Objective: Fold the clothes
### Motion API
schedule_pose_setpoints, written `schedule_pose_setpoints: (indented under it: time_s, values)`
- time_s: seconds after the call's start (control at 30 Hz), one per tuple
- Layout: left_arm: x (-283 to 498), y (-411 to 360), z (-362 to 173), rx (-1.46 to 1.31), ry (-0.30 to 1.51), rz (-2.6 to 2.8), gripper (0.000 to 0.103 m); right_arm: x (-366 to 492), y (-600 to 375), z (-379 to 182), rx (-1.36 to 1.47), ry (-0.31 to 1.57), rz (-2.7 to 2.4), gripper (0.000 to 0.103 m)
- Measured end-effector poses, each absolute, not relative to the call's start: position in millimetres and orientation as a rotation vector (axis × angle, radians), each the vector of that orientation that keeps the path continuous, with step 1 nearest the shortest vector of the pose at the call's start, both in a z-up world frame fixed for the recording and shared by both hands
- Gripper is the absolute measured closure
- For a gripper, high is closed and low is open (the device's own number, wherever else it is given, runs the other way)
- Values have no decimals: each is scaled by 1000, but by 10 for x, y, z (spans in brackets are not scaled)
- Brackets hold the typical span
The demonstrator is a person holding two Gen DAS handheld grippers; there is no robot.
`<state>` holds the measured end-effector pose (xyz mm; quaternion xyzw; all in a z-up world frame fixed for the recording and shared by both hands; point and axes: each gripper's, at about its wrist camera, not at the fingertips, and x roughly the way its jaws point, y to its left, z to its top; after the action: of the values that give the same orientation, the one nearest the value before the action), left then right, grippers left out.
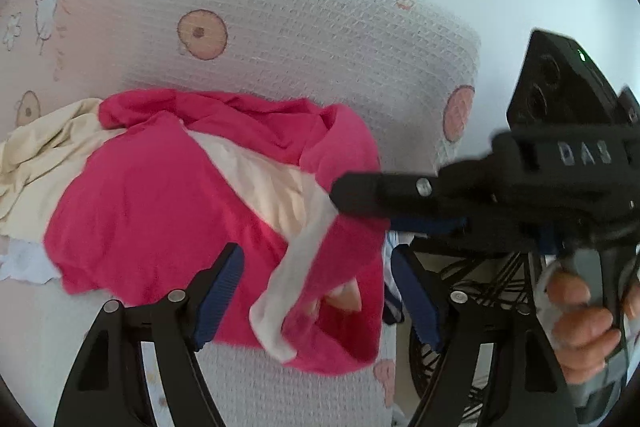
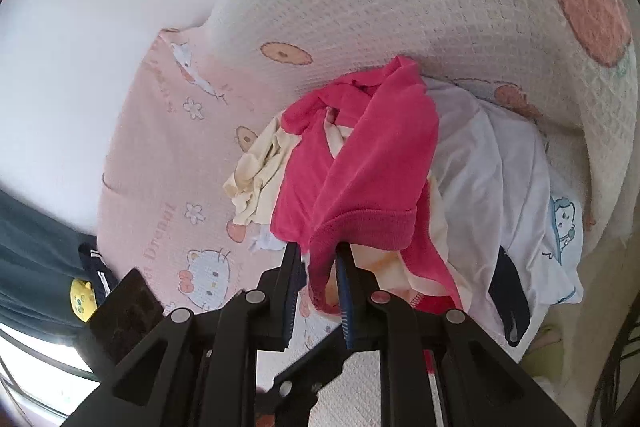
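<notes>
A bright pink garment [image 1: 160, 195] lies crumpled on the bed over a cream garment [image 1: 52, 143]. A cream strip [image 1: 288, 267] runs across it. My left gripper [image 1: 316, 267] is open just above the pink garment's near part and holds nothing. My right gripper [image 2: 318, 255] is shut on the ribbed hem of the pink garment [image 2: 360, 179] and lifts that edge. In the left wrist view the right gripper [image 1: 360, 195] comes in from the right, pinching the pink cloth.
A white waffle blanket [image 1: 300, 39] with orange prints covers the bed. A pink cartoon-print sheet [image 2: 160, 155] lies left. A white garment [image 2: 500, 187] and a navy piece [image 2: 508, 291] lie right of the pink one. The bed's edge [image 1: 386, 367] drops off at right.
</notes>
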<state>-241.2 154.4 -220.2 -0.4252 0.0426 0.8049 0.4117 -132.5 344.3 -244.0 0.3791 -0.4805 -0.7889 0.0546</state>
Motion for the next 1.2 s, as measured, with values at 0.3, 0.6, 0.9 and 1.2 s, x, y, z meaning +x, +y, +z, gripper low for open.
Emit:
schedule_pose_setpoints:
  time_s: [0.3,0.6,0.9,1.2]
  values:
    - [-2440,1712,-2355,-1098,187,2012,84,-1332,3614,-2560,1182,-1555,-2406,58]
    - [-2409,1732,-2341,-1096,244,2021,84,-1238,3884,-2747,1217,-1727,-2433,31]
    - [-2375,1709,-2351,-1090,236,2007,84,-1636,3801,-2808,1160,-1695,-2444,33]
    - [-2291,1506,-2276,-1104,190,2010,84,-1691,3565,-2707,1141,-1578,-2466,86]
